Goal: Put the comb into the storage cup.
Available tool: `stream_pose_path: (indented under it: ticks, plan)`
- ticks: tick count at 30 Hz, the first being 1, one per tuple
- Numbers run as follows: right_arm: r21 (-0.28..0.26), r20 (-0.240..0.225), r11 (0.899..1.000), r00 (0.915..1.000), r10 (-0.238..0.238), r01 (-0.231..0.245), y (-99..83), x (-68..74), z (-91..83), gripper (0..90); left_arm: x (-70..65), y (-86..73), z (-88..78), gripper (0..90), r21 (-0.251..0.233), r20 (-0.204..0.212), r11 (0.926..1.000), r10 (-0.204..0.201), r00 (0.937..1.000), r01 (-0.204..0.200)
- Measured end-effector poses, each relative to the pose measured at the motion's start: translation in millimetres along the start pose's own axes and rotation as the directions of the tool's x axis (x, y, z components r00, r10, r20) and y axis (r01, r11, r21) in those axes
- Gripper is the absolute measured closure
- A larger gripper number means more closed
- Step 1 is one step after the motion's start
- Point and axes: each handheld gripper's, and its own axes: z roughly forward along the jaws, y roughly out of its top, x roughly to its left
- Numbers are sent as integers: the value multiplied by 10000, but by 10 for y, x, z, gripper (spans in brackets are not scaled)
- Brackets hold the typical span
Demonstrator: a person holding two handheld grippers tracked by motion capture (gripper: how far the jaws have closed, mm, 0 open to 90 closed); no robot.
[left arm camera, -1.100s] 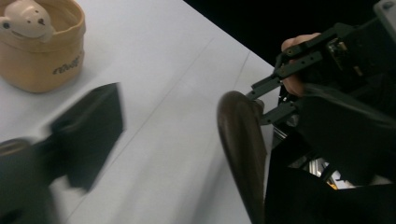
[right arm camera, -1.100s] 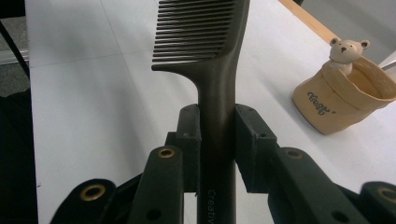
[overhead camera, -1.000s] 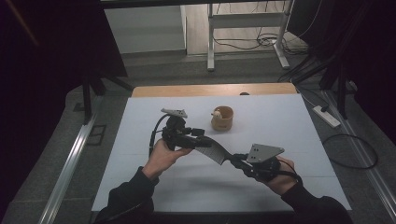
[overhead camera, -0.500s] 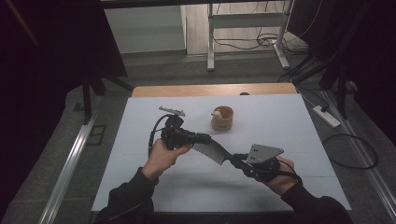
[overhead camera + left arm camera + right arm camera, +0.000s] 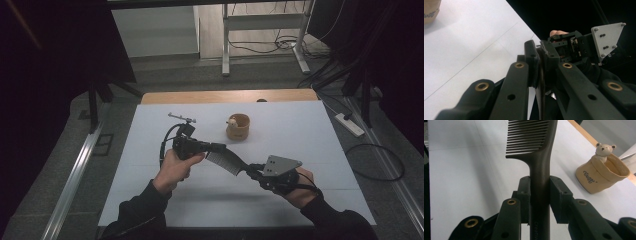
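Two grippers on one comb

Both forearms come in over the near edge of the worktop. The left tool points right, its jaws having just closed on the comb. The right tool points left, clamping the comb's handle; both hover mid-worktop.

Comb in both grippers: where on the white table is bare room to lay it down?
The white table is bare left of the left gripper and along the near edge between the forearms. The right side past the tan bear cup is bare too. It is crowded mid-table, where the black comb spans to the right gripper.
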Motion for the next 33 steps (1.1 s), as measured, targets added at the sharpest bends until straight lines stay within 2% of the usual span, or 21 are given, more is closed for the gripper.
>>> stream_pose_path:
  ticks: [6, 12, 22, 28, 33]
  plan:
    - [26, -56, 9998, 9998, 182, -182, -4, -9, 7, 584, -6, 6, -33, 838, -117, -86, 9998, 143, 9999, -144]
    - [46, -20, 9991, 9991, 425, -425, -12, -28, 9, 509, -9, 7, -67, 838, -204, -436, 9993, 308, 9986, -317]
    - [23, -89, 9955, 9954, 949, -949, -26, -76, -19, 402, -2, 7, -133, 837, -416, -647, 9982, 399, 9971, -427]
    - [92, -125, 9912, 9911, 1323, -1322, -46, -109, -24, 330, -7, 15, -197, 837, -627, -863, 9967, 467, 9952, -522]
    - [64, 31, 9850, 9850, 1726, -1726, -69, -164, -49, 258, -18, 25, -264, 837, -798, -1056, 9948, 550, 9929, -636]
